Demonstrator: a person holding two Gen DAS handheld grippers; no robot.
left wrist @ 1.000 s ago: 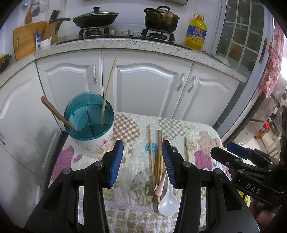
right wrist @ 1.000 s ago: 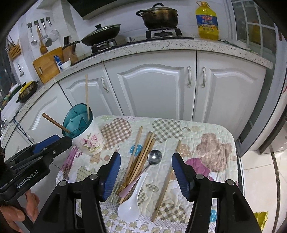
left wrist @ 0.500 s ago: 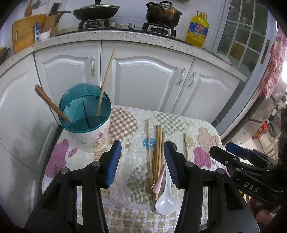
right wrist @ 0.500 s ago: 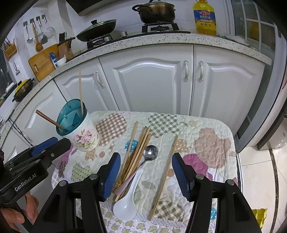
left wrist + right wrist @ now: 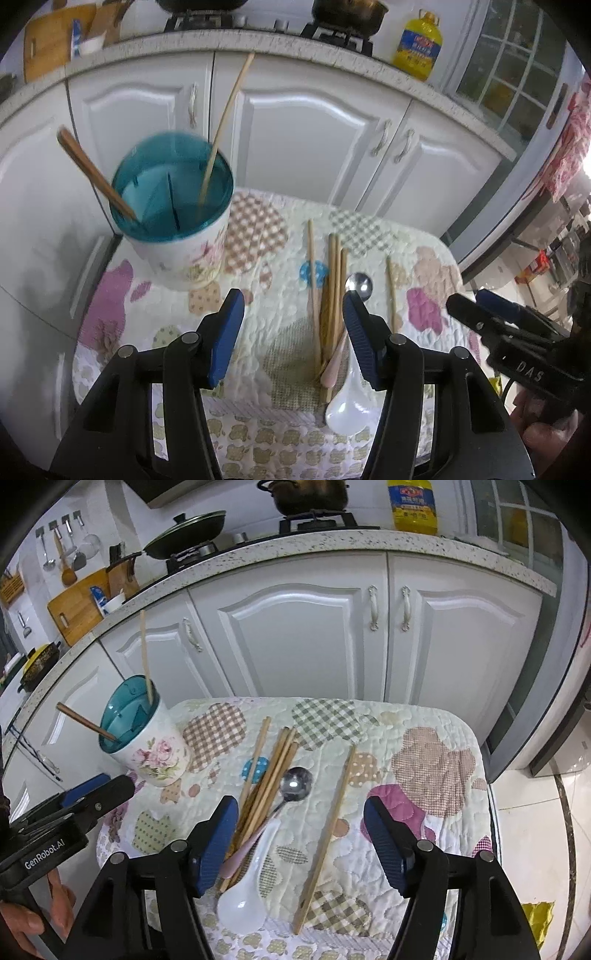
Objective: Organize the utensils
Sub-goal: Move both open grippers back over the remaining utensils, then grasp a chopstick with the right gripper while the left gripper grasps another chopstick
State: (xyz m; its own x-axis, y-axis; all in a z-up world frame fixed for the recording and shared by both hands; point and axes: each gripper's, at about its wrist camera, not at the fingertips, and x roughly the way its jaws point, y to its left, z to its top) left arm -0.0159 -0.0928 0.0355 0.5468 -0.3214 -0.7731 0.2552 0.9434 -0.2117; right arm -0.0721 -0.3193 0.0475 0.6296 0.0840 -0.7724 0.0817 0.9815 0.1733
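Chopsticks (image 5: 271, 775) piled over white spoon (image 5: 245, 890), holder (image 5: 147, 746) left, both grippers opening, empty.

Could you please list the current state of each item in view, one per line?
Utensil holder: upright, two sticks leaning inside.
Chopstick bundle: lying loose on the cloth.
Single chopstick: lying apart, to the right.
Metal spoon: lying bowl up.
White spoon: lying beside the bundle.
Left hand-held gripper: opening, empty.
Right hand-held gripper: opening, empty.
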